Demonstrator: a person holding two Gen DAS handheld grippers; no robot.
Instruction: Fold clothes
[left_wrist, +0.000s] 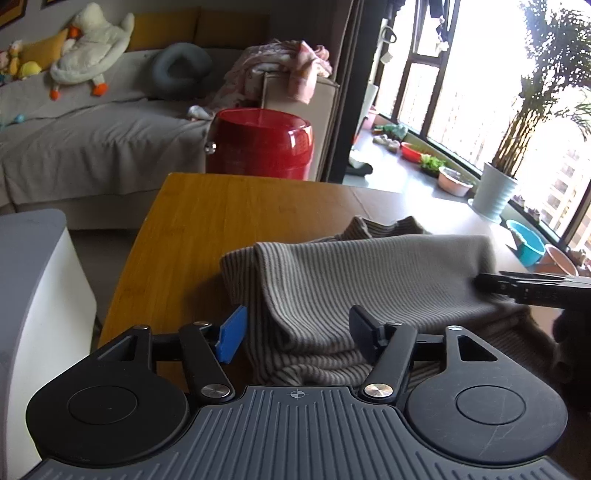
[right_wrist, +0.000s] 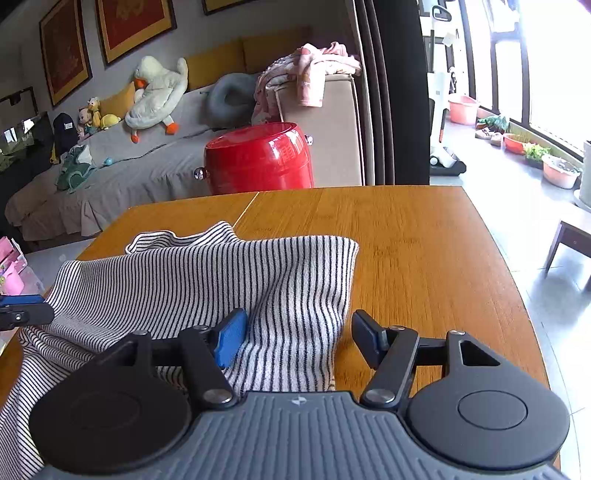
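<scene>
Item: striped top (right_wrist: 207, 280), one, on the wooden table (right_wrist: 424, 258).
Lie: bunched and doubled over itself, a layer turned across the top; collar or hem edge (right_wrist: 159, 238) at the far side. Long axis runs left to right across the table's near part. A tail of cloth hangs off the near-left edge toward the floor.
Left claw (left_wrist: 295, 332): jaws wide apart, holding nothing; the top lies straight ahead between and beneath its fingers, its left folded edge (left_wrist: 258, 258) just ahead of the blue pad.
Right claw (right_wrist: 295, 338): jaws wide apart, holding nothing; blue pad over the cloth, black pad over bare wood. The top's right edge (right_wrist: 351, 280) lies between the two pads, the bulk lying leftward.
Nearness: each claw is at its own end; neither is clearly nearer.
Stage: partly folded, not flat or squared; whether mid-fold or just gathered cannot be told.
</scene>
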